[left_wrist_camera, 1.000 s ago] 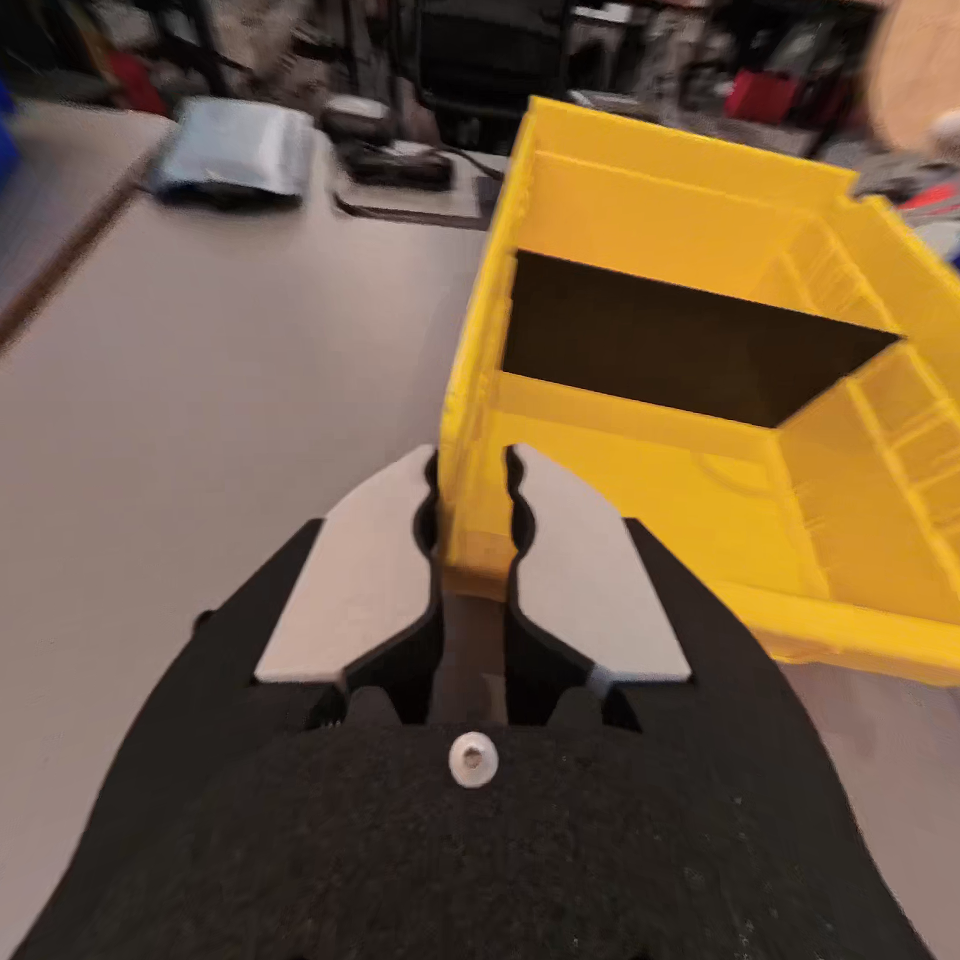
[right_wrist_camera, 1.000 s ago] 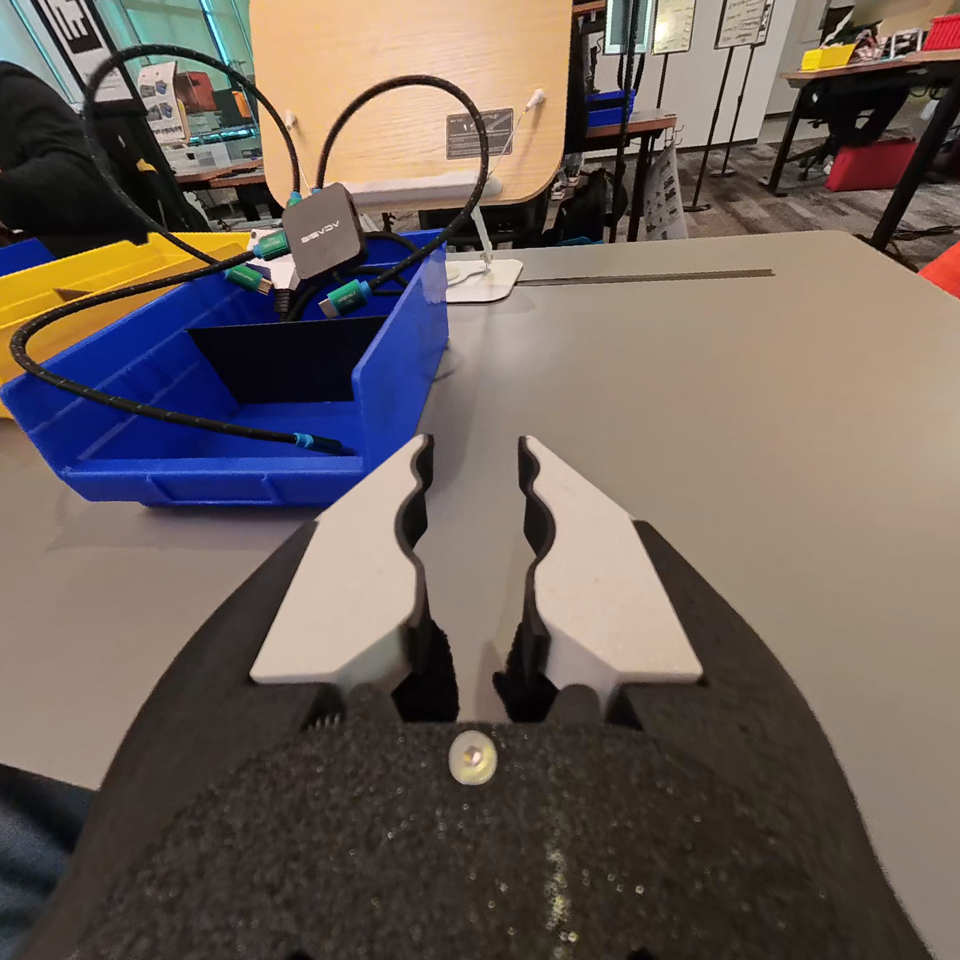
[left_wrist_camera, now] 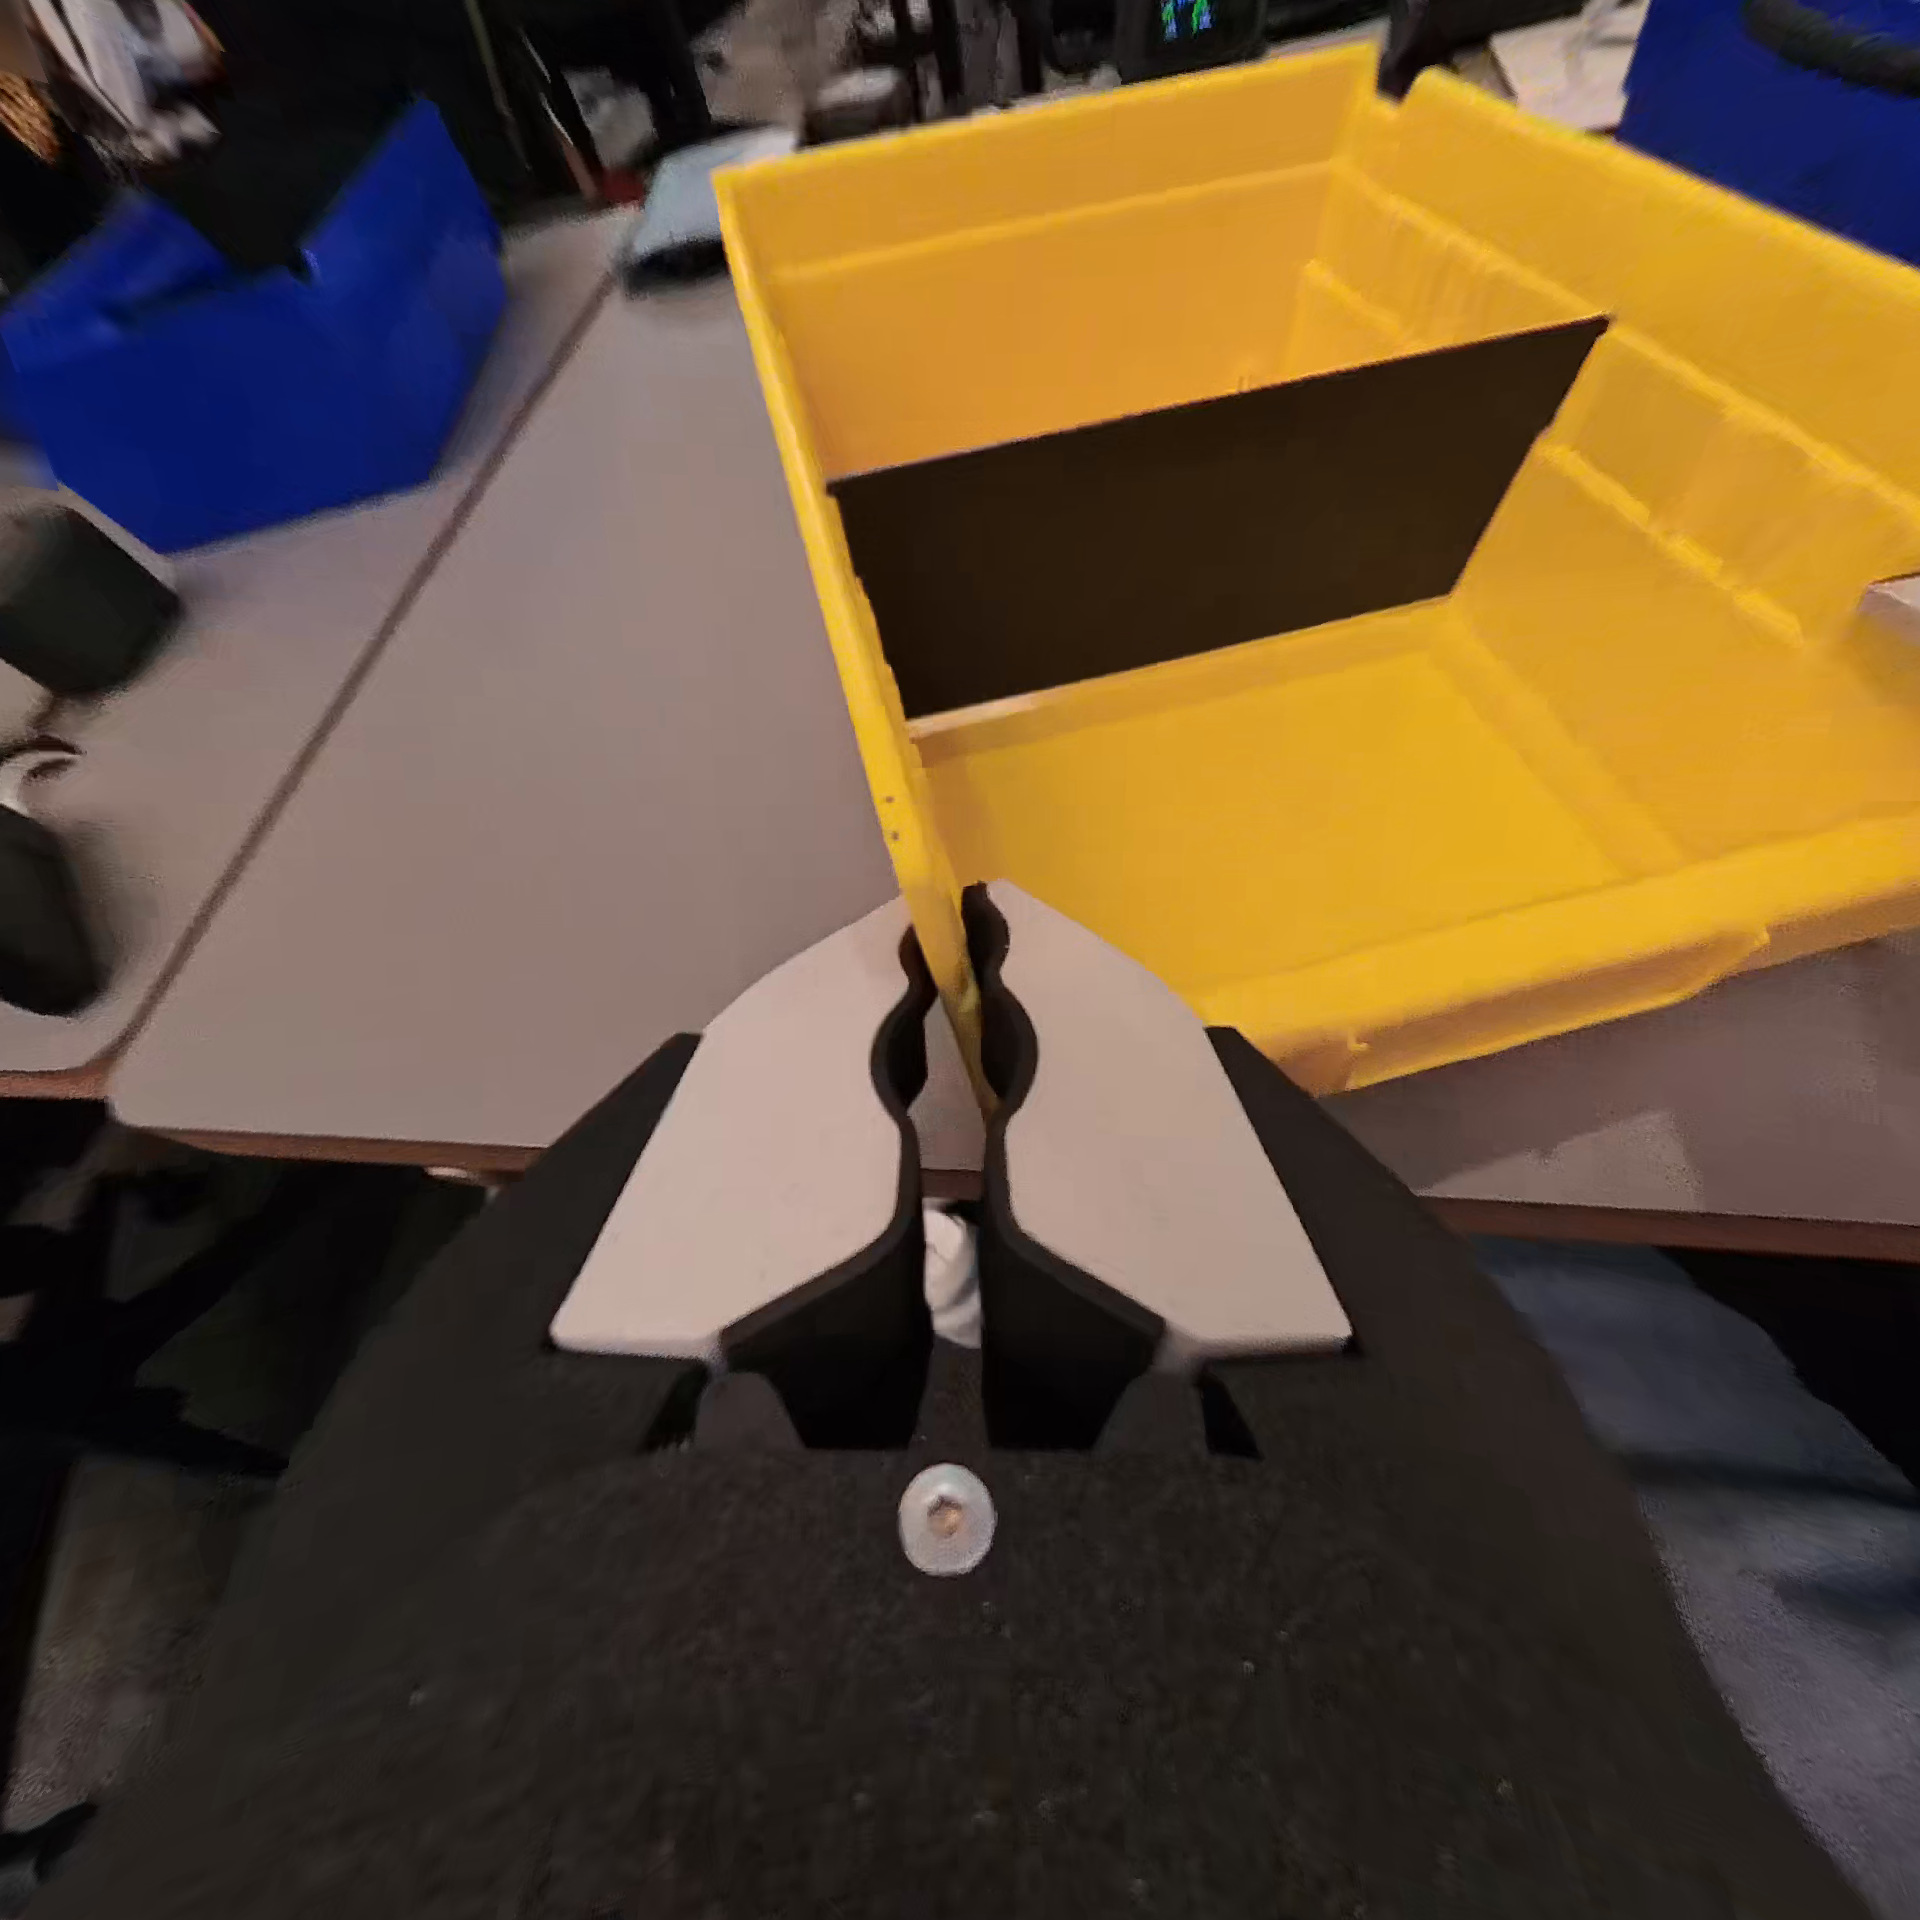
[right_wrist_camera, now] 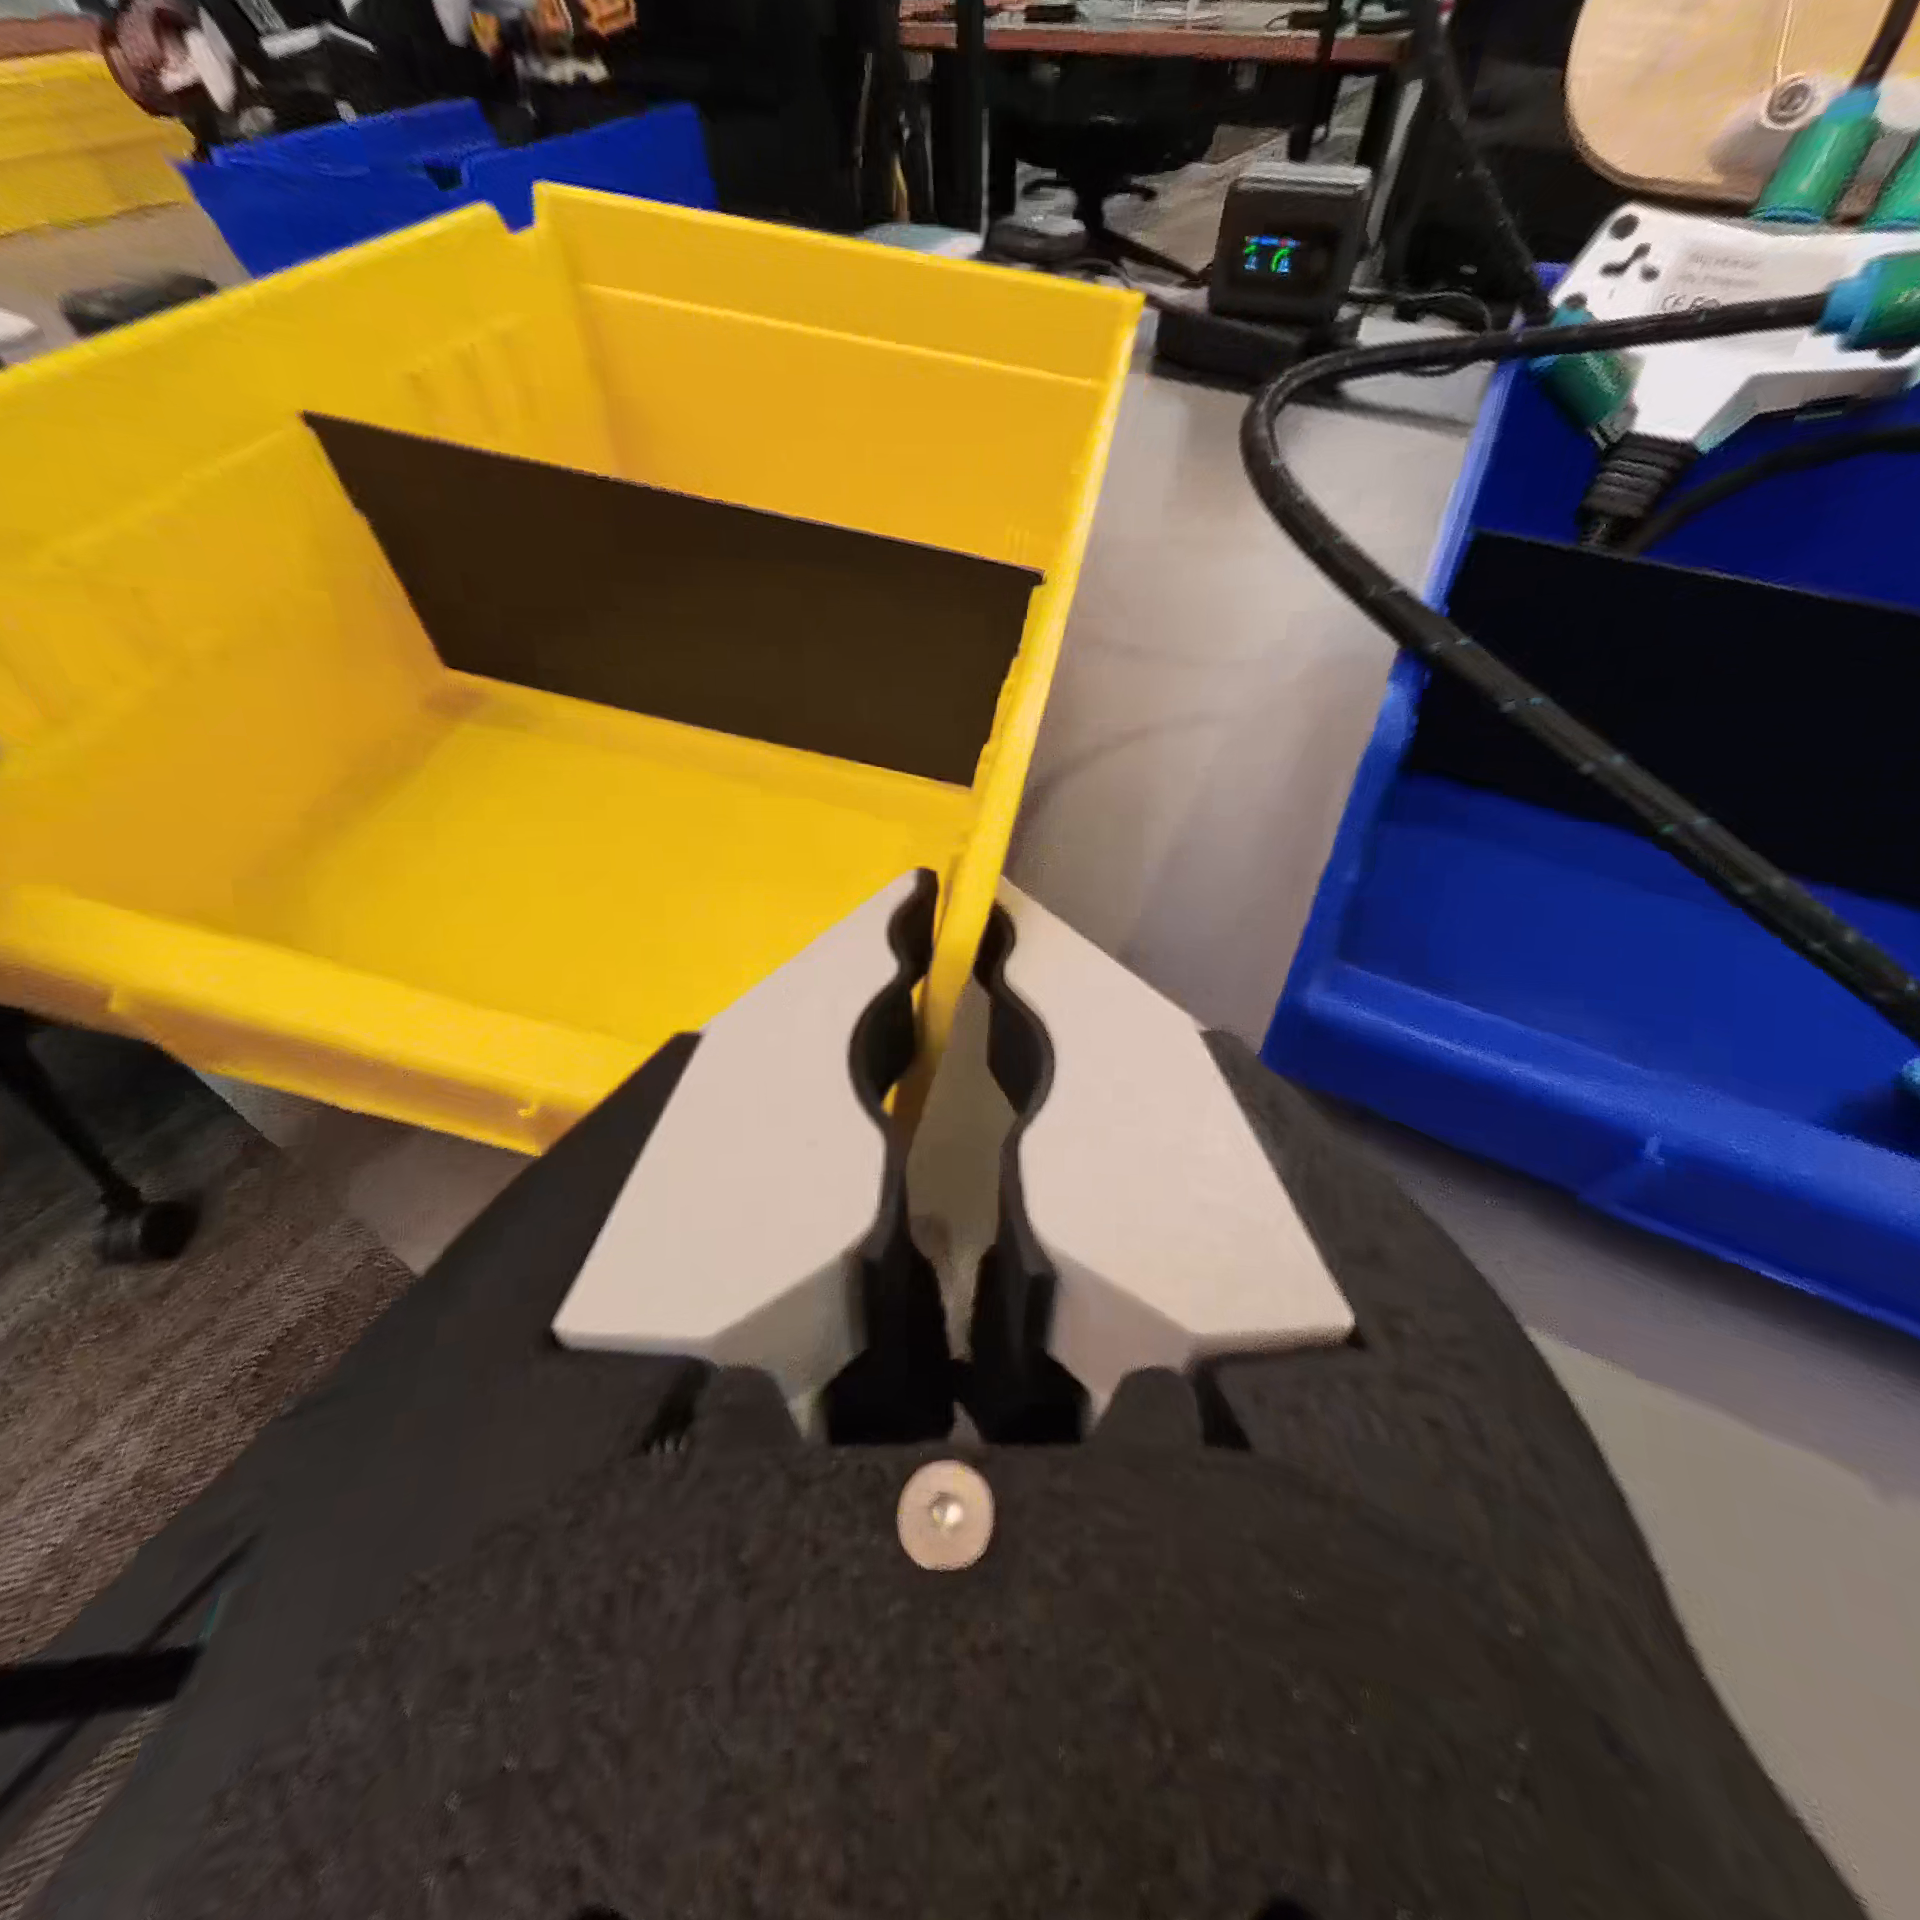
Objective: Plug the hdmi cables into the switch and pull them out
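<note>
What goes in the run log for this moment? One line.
left gripper: shut on yellow bin left wall | right gripper: shut on its right wall | bin empty | cables, switch untouched

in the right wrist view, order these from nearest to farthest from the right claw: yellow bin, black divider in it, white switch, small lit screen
1. yellow bin: its right wall is pinched in the right claw.
2. black divider: across the bin, ahead and left.
3. white switch: upper right, over the blue bin.
4. small lit screen: beyond the table, top centre.
</note>
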`<move>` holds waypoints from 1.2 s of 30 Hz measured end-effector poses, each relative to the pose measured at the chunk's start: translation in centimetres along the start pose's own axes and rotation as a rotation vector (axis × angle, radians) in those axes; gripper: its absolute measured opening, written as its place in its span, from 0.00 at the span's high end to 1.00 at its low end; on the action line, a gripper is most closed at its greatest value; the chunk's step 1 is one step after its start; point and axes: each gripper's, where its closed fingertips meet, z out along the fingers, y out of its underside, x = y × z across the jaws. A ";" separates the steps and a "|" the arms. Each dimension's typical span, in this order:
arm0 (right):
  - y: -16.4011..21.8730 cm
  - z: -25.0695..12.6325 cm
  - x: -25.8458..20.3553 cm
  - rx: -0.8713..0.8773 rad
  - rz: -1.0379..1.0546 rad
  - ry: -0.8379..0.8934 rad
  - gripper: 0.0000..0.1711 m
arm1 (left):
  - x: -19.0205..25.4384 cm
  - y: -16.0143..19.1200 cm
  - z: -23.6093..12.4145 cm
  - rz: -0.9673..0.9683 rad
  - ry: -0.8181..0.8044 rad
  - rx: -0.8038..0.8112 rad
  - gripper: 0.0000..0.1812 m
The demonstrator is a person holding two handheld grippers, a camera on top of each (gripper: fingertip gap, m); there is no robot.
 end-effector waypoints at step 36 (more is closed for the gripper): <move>5.6 -22.8 53.3 -0.018 0.204 0.571 0.99 | 56.6 -14.4 6.4 0.041 0.601 0.171 0.96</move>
